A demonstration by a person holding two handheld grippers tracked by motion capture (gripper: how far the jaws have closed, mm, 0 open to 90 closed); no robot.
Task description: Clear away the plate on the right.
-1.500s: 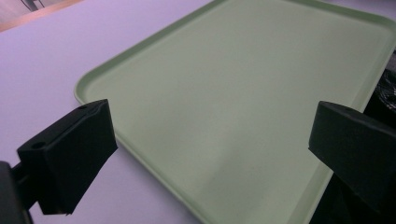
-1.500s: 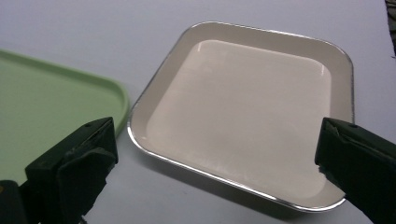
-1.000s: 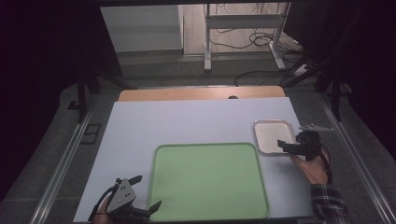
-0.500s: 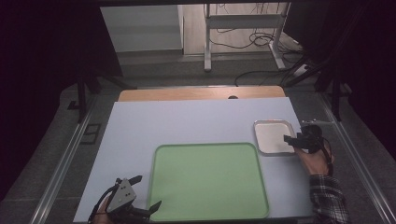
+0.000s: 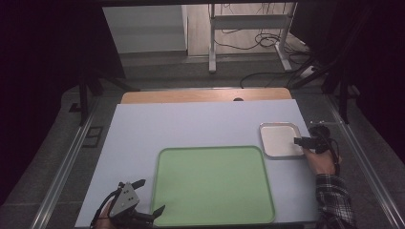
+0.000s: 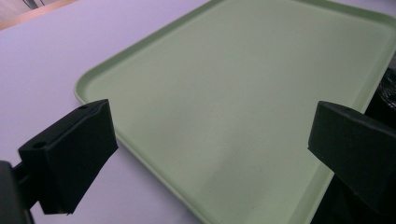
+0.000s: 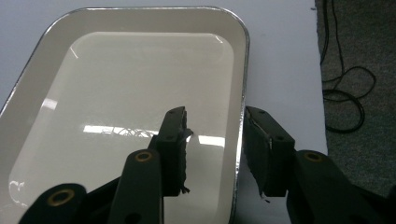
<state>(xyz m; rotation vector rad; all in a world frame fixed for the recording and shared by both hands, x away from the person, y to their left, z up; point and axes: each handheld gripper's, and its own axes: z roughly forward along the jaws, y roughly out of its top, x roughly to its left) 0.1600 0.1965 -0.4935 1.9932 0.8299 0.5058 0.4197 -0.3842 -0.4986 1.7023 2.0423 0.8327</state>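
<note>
Between right hand-held gripper (image 7: 215, 149) jaws, white tray (image 7: 116, 93) rim

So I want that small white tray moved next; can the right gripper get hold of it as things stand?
Probably yes: the right gripper already straddles the white tray's near rim, one of its fingers inside, the other outside, still apart. Nothing blocks it.

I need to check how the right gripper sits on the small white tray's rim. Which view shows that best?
The right gripper view: the right gripper straddles the white tray's rim, one jaw inside, one outside. The high view shows the tray small, with the gripper at its edge.
</note>
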